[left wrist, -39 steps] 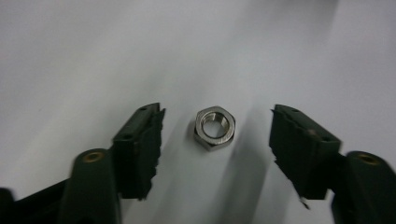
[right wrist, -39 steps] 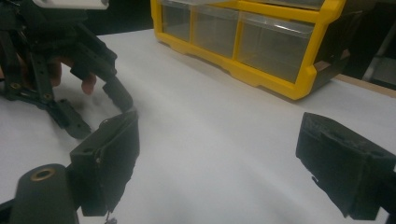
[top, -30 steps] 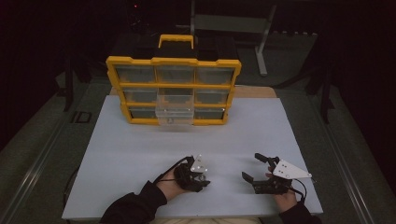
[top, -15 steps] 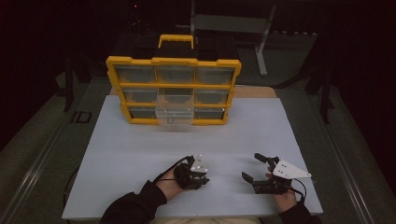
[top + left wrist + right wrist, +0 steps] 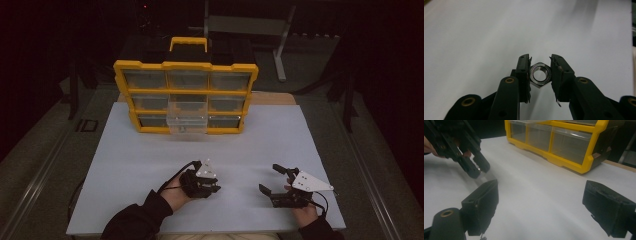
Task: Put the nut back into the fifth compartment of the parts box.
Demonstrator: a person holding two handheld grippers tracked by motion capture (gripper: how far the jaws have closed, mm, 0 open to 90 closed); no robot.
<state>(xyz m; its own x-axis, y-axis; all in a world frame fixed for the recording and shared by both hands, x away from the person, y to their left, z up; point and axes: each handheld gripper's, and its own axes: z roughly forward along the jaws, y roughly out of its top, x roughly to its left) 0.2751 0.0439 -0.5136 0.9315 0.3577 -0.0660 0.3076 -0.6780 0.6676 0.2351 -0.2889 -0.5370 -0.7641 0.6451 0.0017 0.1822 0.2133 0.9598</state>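
Two grippers over a white bench [image 5: 150, 165], one steel nut held.

High view: left gripper [image 5: 202, 184] nearly closed, right gripper [image 5: 280, 186] wide open, empty. Left gripper view: fingers [image 5: 523, 72] pinch the nut [image 5: 540, 75] edge-on between the tips; so shallow a hold could let it twist free. Right gripper view: organiser [image 5: 564, 142] beyond the spread fingers.

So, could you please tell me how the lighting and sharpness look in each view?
High view: the white table is lit, the surroundings dark. Left gripper view: the steel nut is sharp, with streaky blur on the table beyond. Right gripper view: the near fingers are soft, the left gripper is smeared, the yellow organizer is clearer.
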